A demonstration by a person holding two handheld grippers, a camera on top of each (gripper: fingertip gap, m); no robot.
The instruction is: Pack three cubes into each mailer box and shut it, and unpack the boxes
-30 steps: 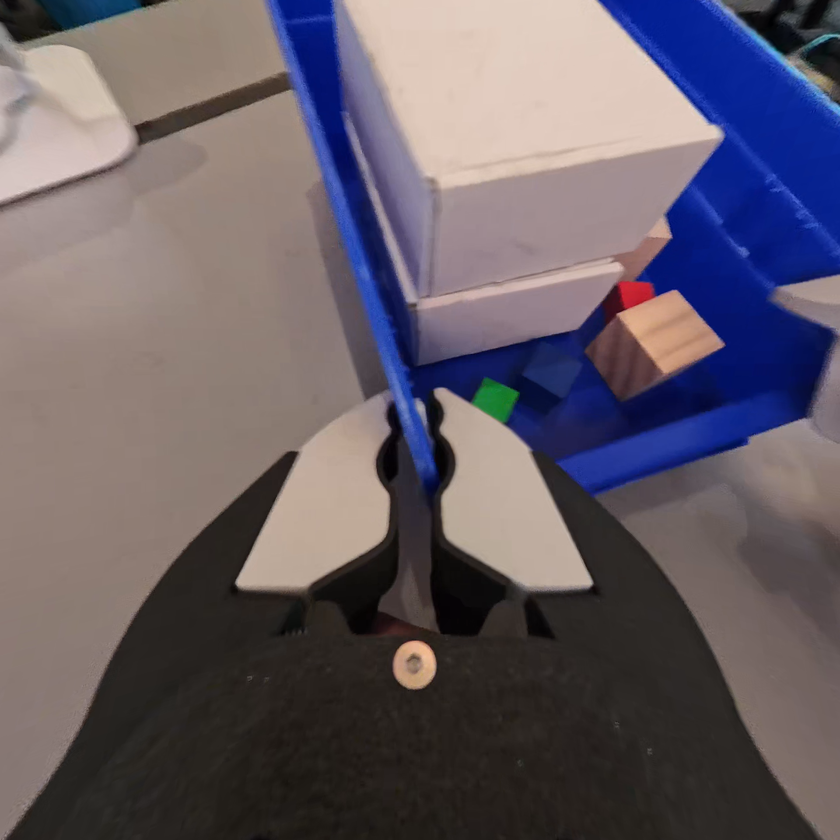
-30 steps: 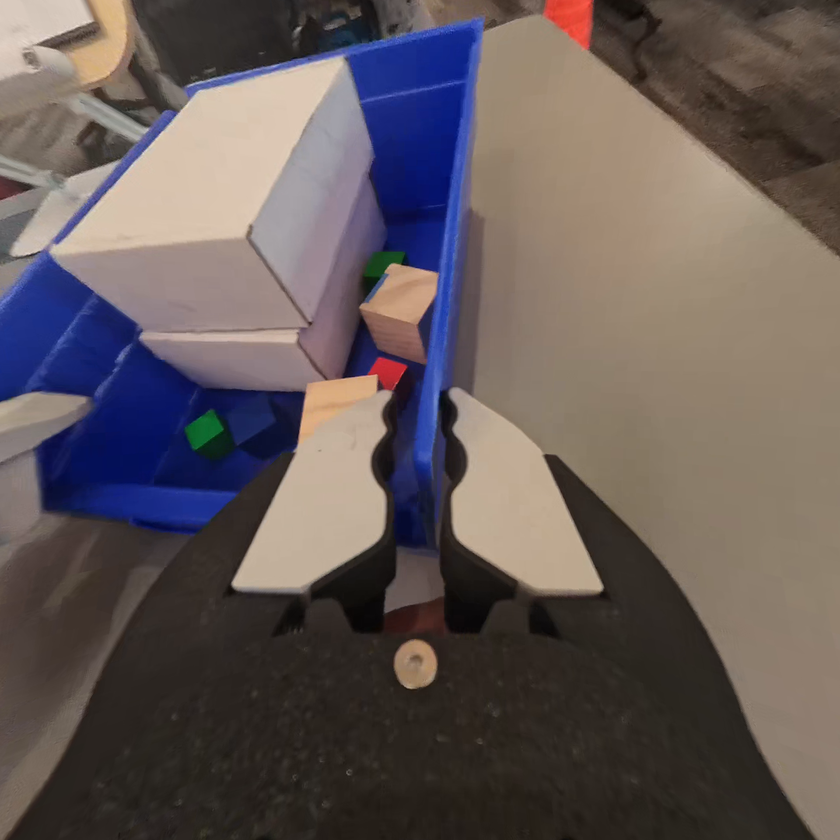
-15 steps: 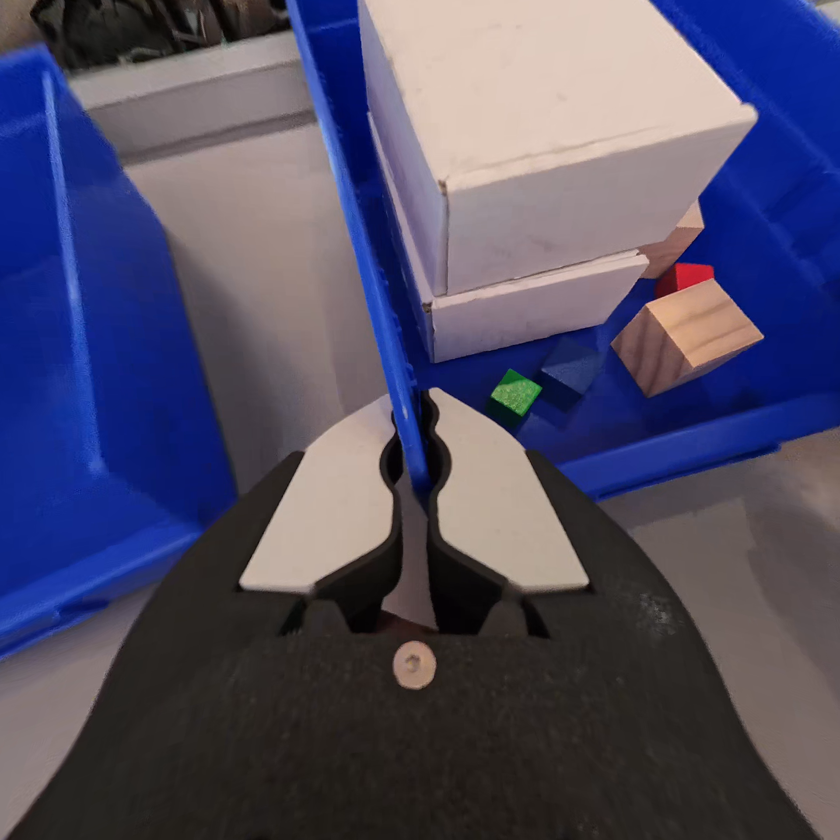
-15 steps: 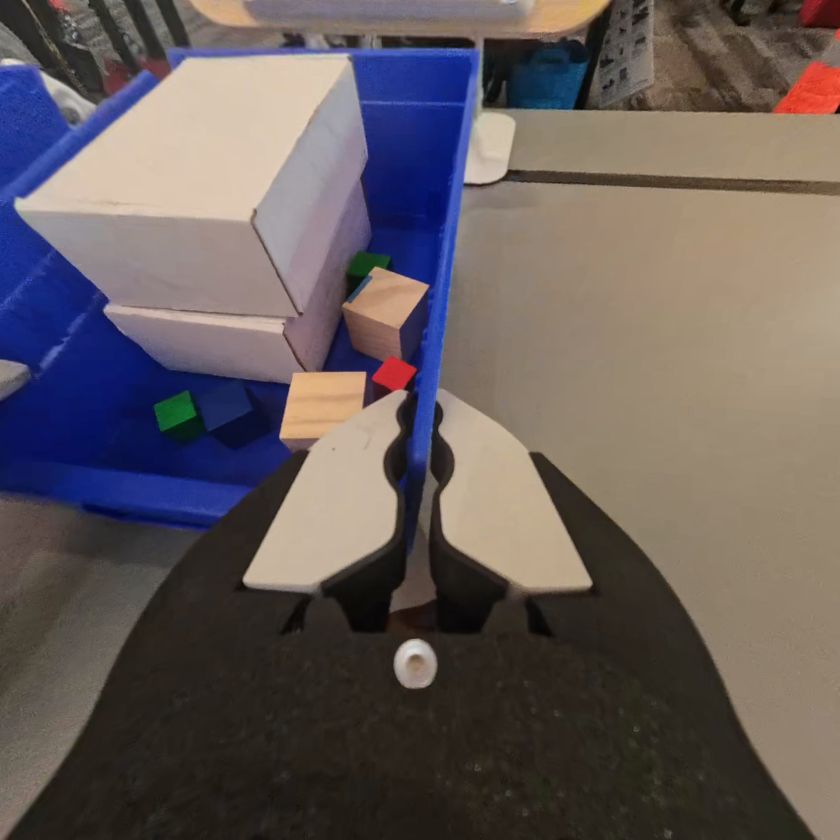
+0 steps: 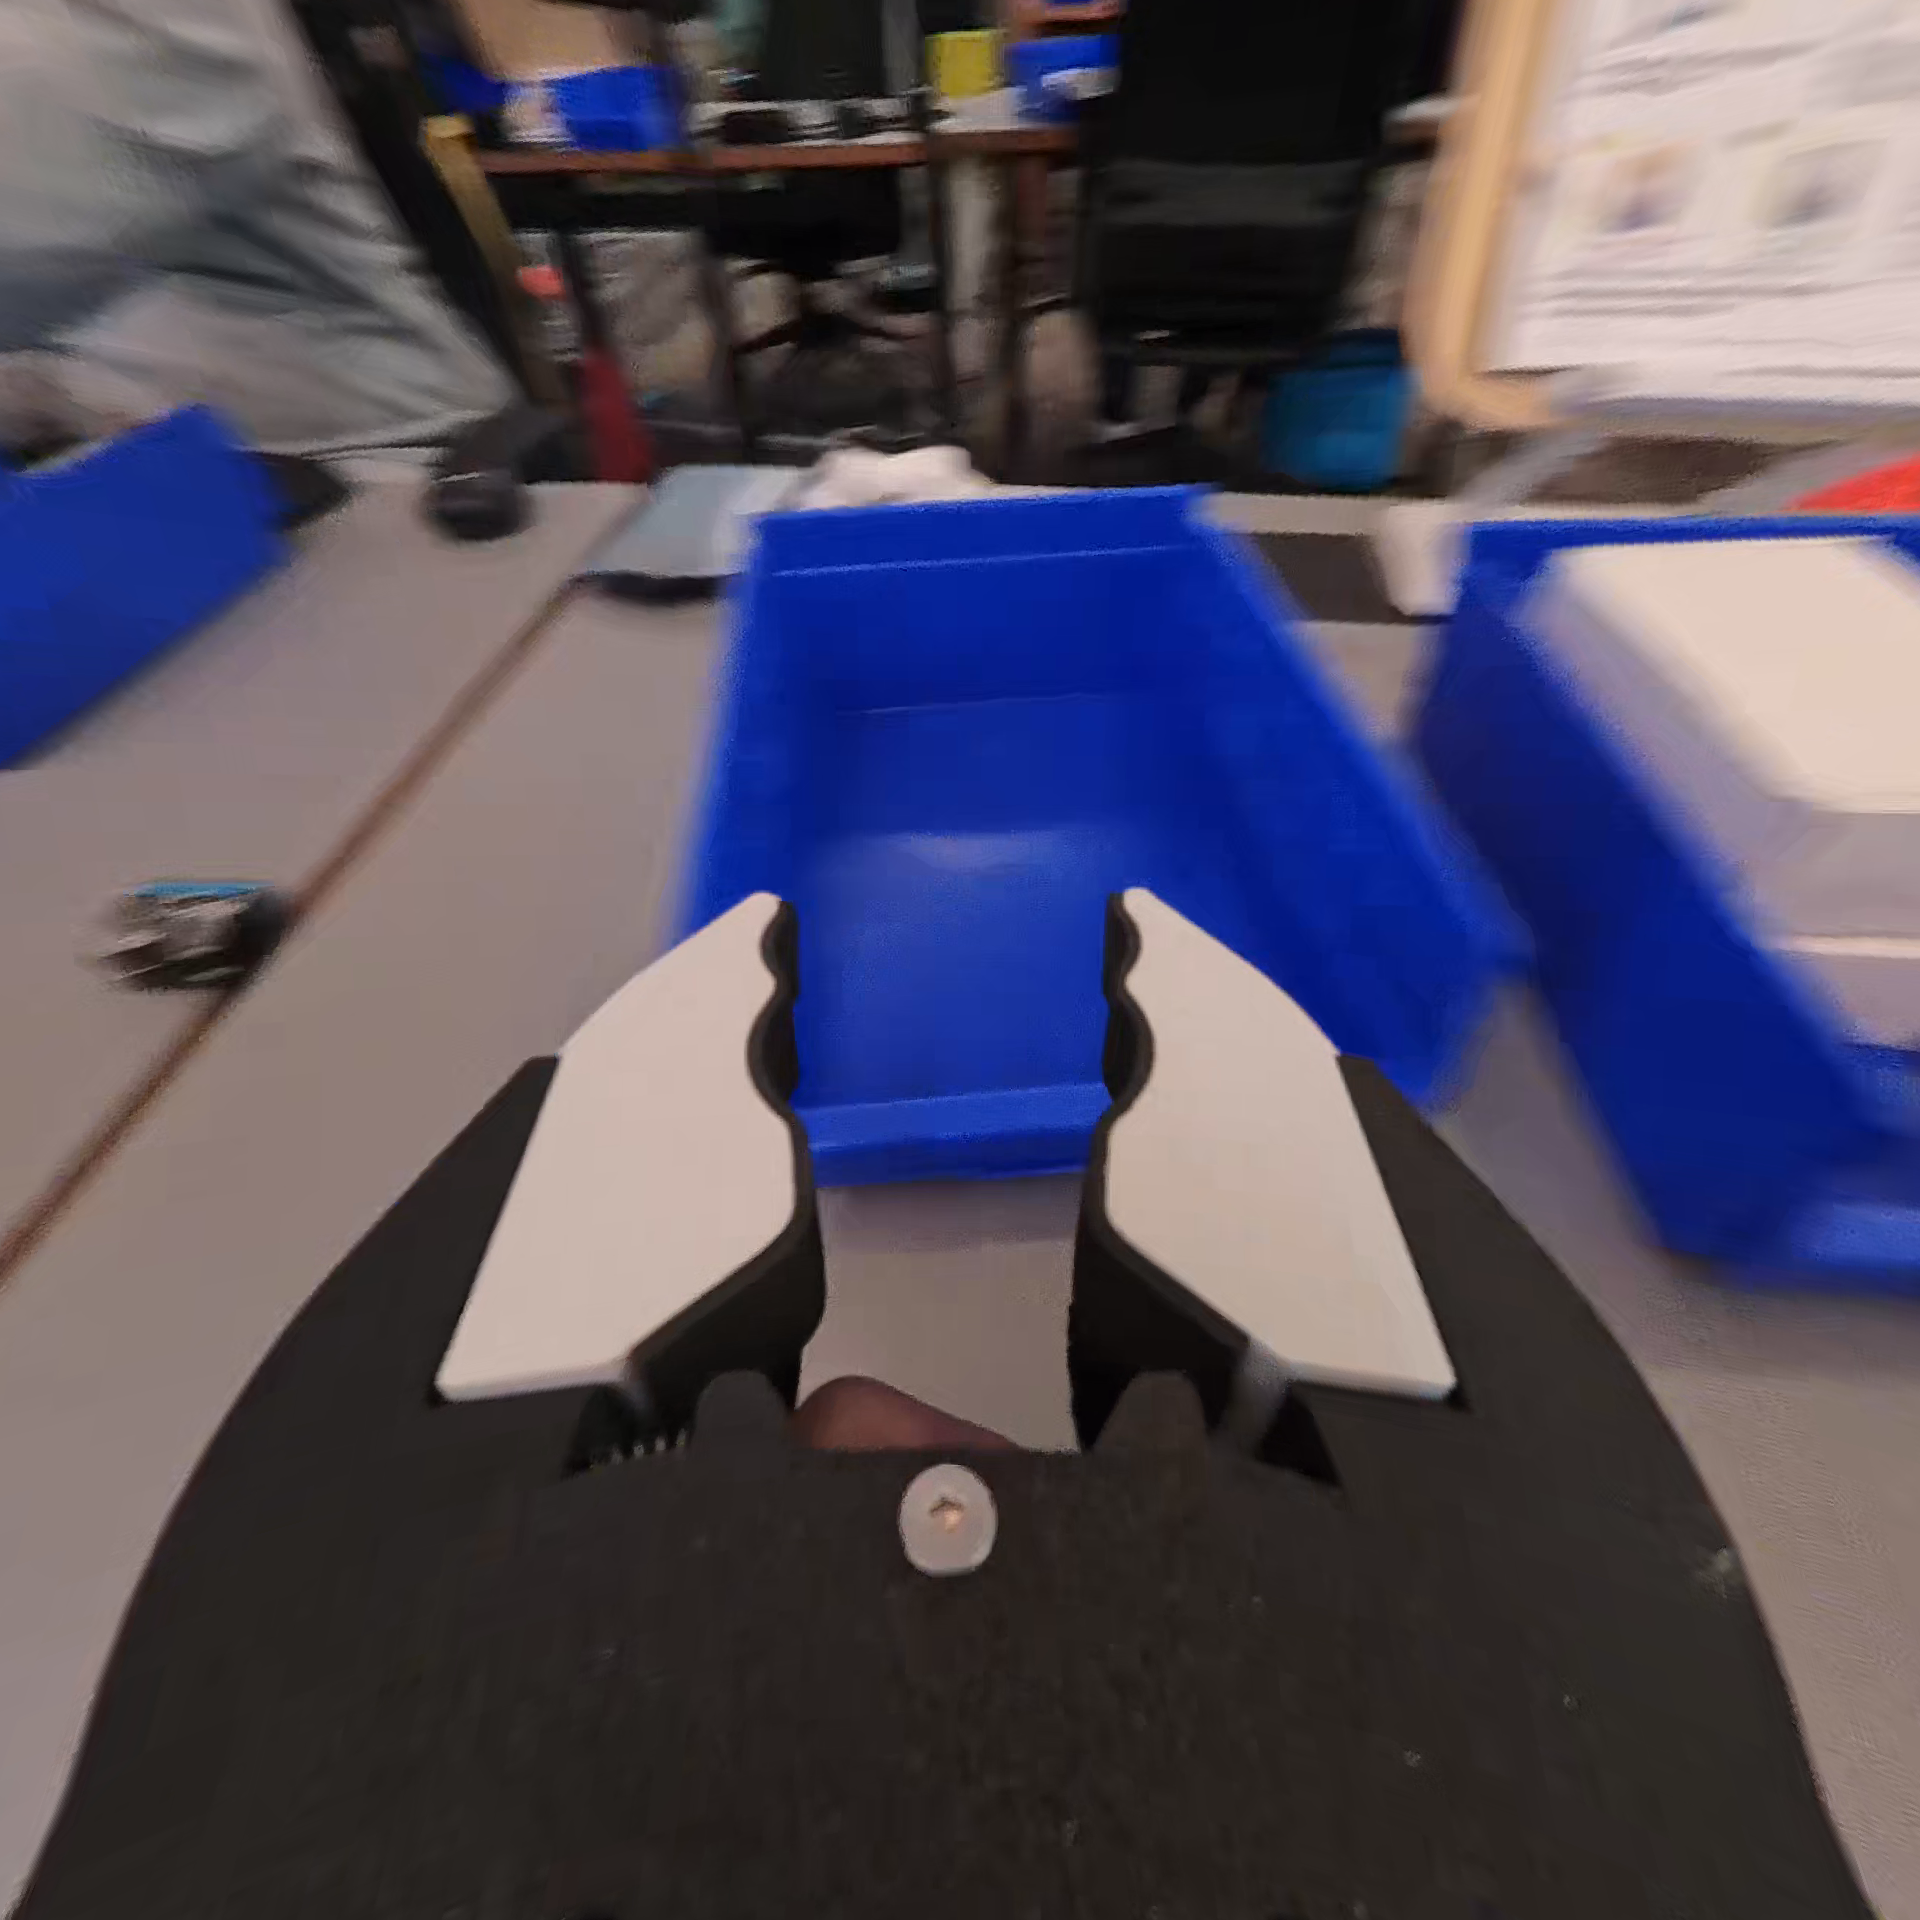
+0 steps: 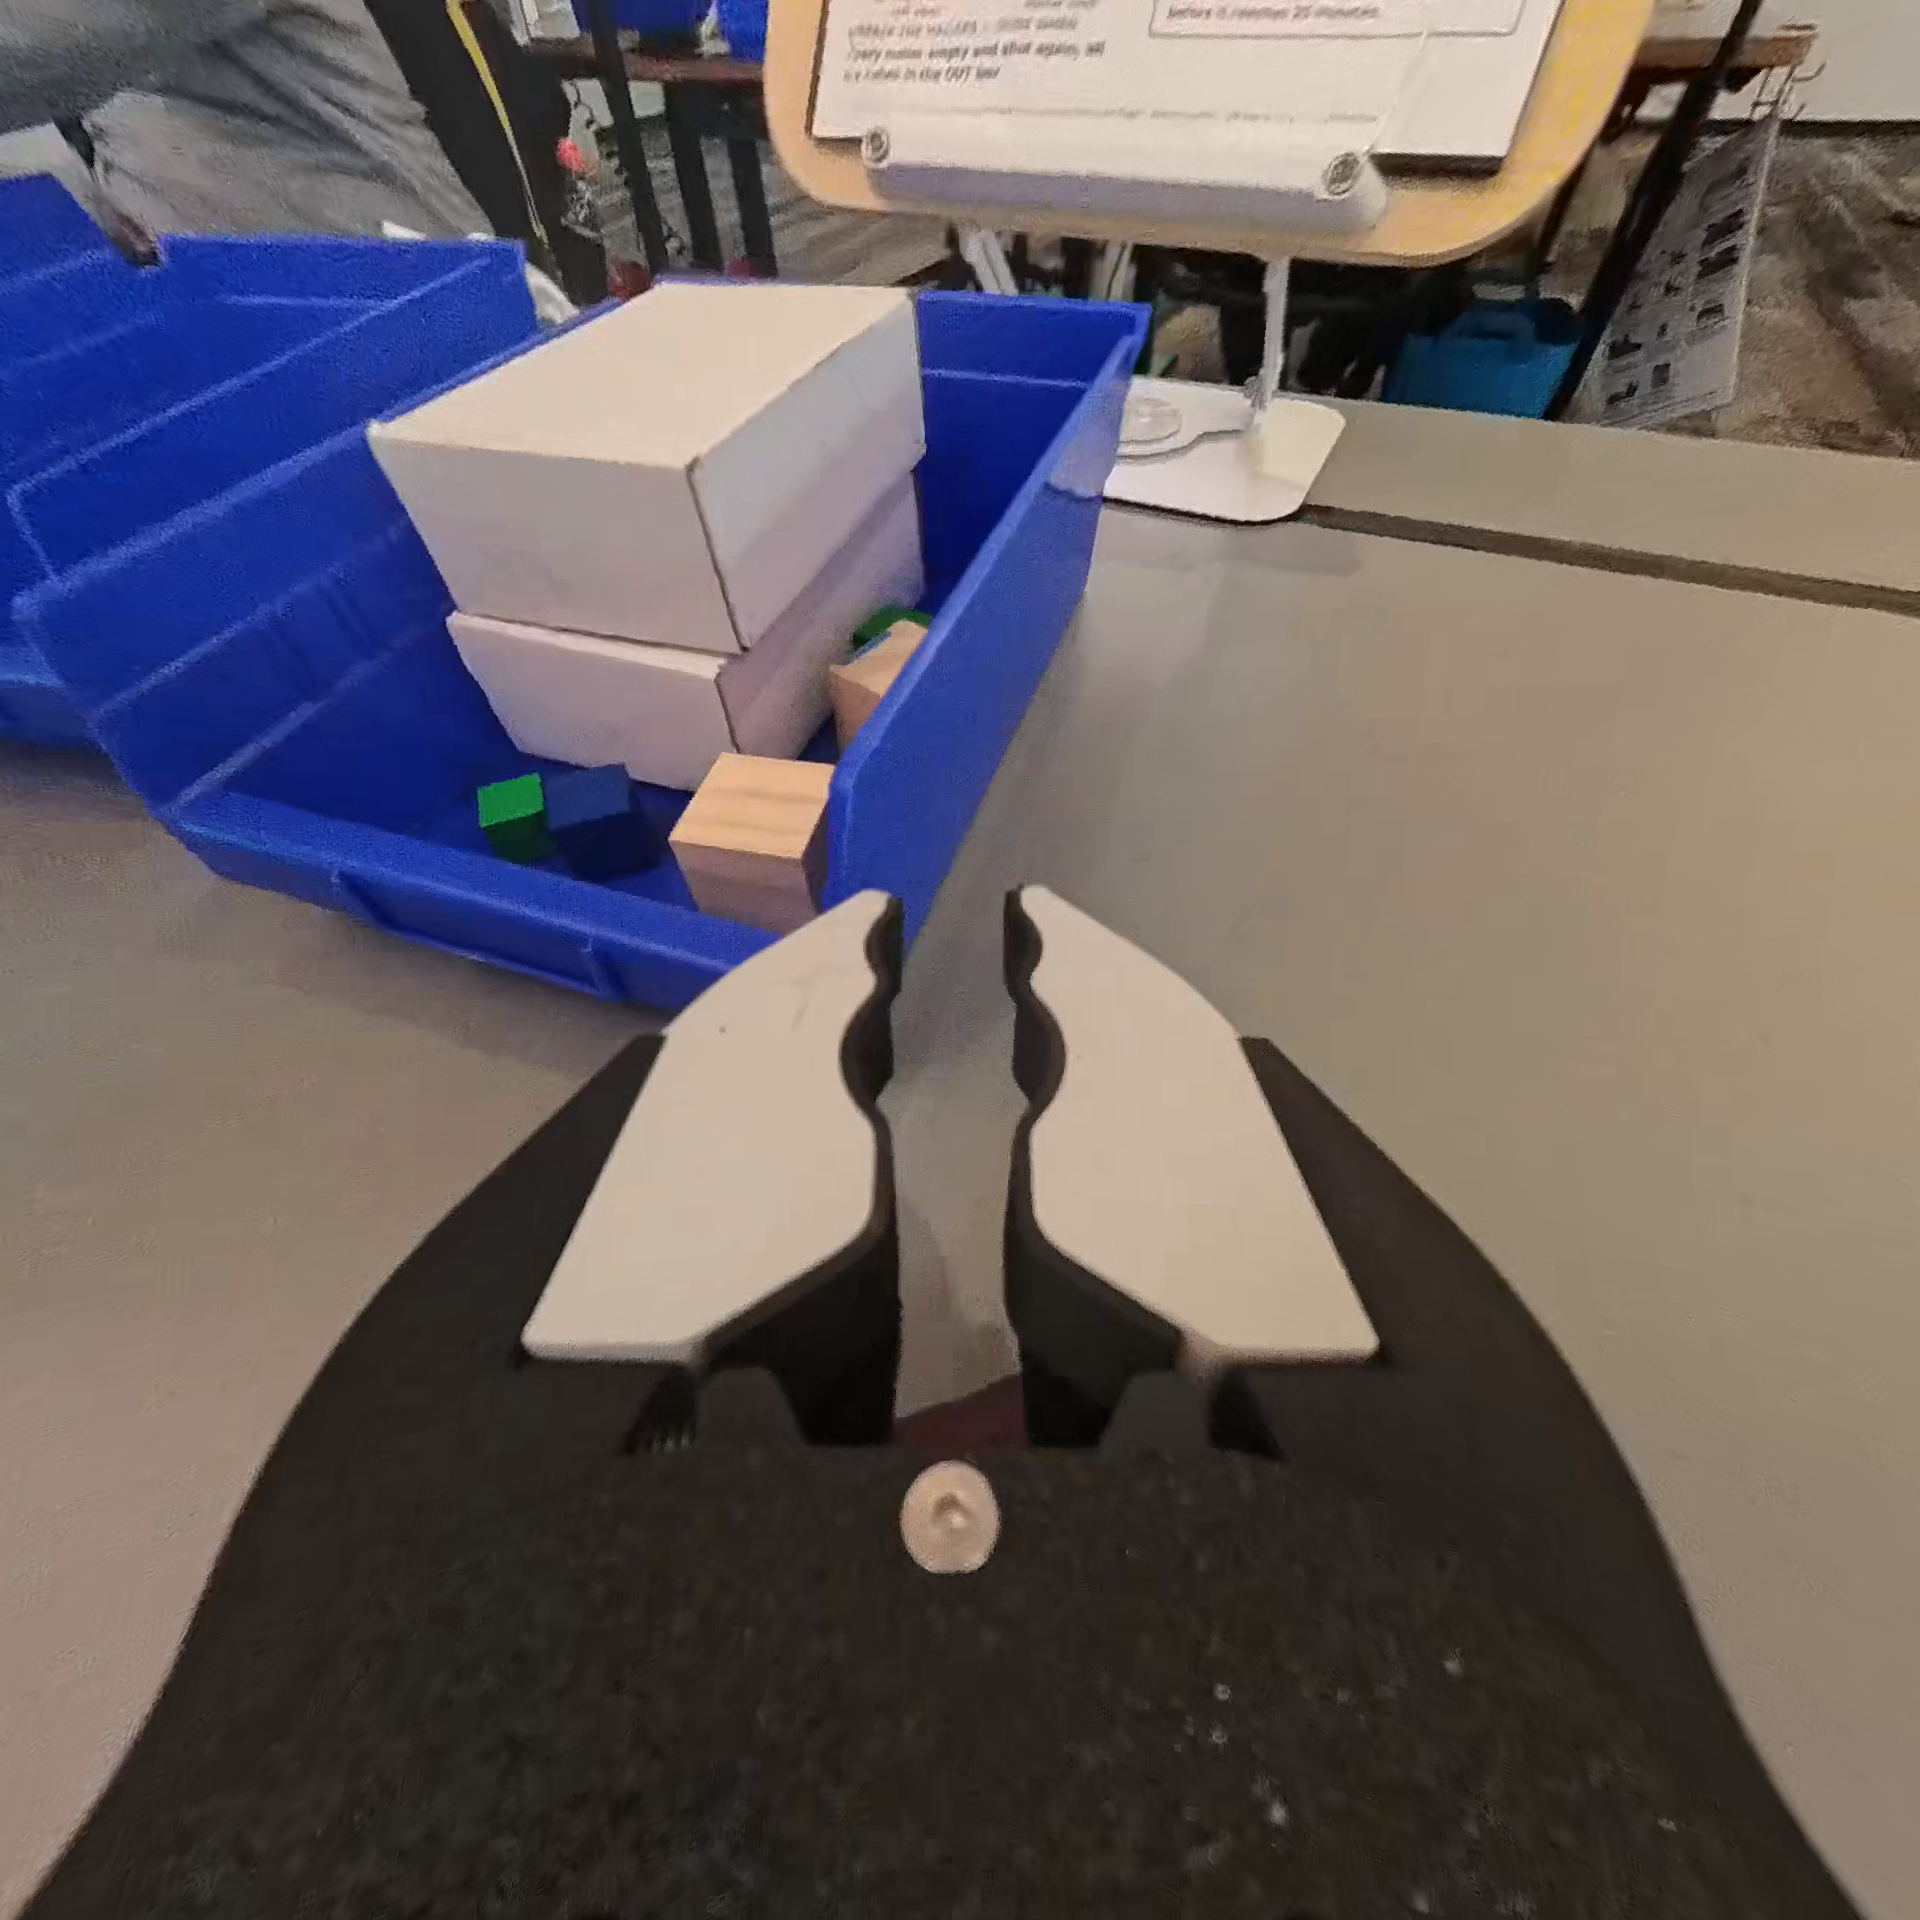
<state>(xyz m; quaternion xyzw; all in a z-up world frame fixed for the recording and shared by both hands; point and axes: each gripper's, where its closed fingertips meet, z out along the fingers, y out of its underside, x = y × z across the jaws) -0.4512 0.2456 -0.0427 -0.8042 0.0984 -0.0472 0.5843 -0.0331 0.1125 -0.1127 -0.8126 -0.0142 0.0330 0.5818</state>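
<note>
While both grippers gape empty: stacked mailer boxes (image 6: 644, 488), long axis along blue bin (image 6: 966, 665).

Left wrist view motion-blurred; white mailer boxes (image 5: 1745, 727) at 3 o'clock cut off by edge. Dark object (image 5: 182, 930) at 9 o'clock unidentifiable.

A bright blue plastic bin (image 6: 966, 665) holds two plain white cardboard mailer boxes (image 6: 623, 468), a green cube (image 6: 511, 816), a dark blue cube (image 6: 601, 821) and pale natural-wood cubes (image 6: 750, 854) with faint grain. The tabletop (image 6: 1455, 883) is matte grey. Each gripper shows light grey fingers (image 6: 748, 1143) on a speckled black body; another blue plastic bin (image 5: 997, 748) is the same blue inside.
</note>
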